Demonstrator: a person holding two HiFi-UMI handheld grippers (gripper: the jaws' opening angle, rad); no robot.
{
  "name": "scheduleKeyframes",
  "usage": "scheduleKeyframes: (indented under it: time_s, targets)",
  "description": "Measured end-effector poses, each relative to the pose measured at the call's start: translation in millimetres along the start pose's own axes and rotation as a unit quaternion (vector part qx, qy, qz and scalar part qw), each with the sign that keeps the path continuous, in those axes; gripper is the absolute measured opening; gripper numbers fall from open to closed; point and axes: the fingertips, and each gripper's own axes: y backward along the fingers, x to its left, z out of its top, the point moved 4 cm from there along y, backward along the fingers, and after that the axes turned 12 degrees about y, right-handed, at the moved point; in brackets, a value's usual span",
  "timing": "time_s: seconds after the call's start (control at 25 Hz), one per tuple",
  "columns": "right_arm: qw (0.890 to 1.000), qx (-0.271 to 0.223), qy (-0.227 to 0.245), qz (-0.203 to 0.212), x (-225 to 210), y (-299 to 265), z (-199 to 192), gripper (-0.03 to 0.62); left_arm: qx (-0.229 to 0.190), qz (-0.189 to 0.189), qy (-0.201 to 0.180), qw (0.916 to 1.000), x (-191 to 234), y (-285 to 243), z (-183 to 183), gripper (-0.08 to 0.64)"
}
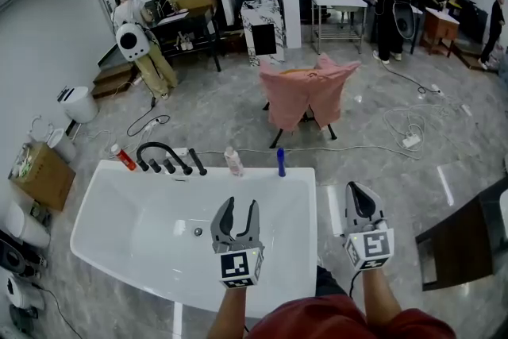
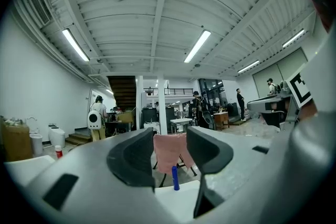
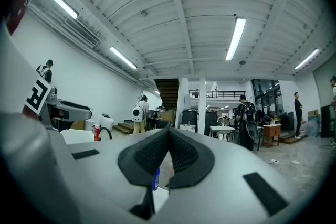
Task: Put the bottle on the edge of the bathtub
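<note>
A white bathtub (image 1: 103,194) lies below me. On its far rim stand a red bottle (image 1: 123,157), a clear bottle (image 1: 233,161) and a slim blue bottle (image 1: 280,162). My left gripper (image 1: 240,206) hovers over the tub's middle, pointing level toward the far rim, open and holding nothing. In the left gripper view the blue bottle (image 2: 175,177) shows in the gap between the jaws, far off. My right gripper (image 1: 355,188) is beyond the tub's right end, above the floor, shut and empty. Below its closed pads (image 3: 157,152) the blue bottle (image 3: 156,178) shows.
A black faucet with several knobs (image 1: 163,155) sits on the far rim, left of the clear bottle. A chair draped in pink cloth (image 1: 305,95) stands behind the tub. Cables (image 1: 397,127) trail on the floor. A dark table (image 1: 468,238) is at right; people stand at the back.
</note>
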Motion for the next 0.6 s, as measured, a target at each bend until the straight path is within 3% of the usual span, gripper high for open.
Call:
scheduleKeyframes:
  time_s: [0.28, 0.4, 0.6]
  targets:
    - [1.000, 0.001, 0.002, -0.004, -4.2, 0.2, -1.7, -0.002, -0.002, -0.003, -0.005, 1.0000, -3.3, -2.9, 1.3, 0.116]
    - [1.000, 0.002, 0.001, -0.006, -6.4, 1.3, -3.7, -0.002, -0.003, -0.003, -0.011, 0.9999, -5.7, -3.5, 0.1, 0.020]
    - [1.000, 0.006, 0.003, -0.011, -10.7, 1.4, -5.5, -0.002, 0.002, -0.011, -0.018, 0.9998, -8.7, -9.0, -0.1, 0.006]
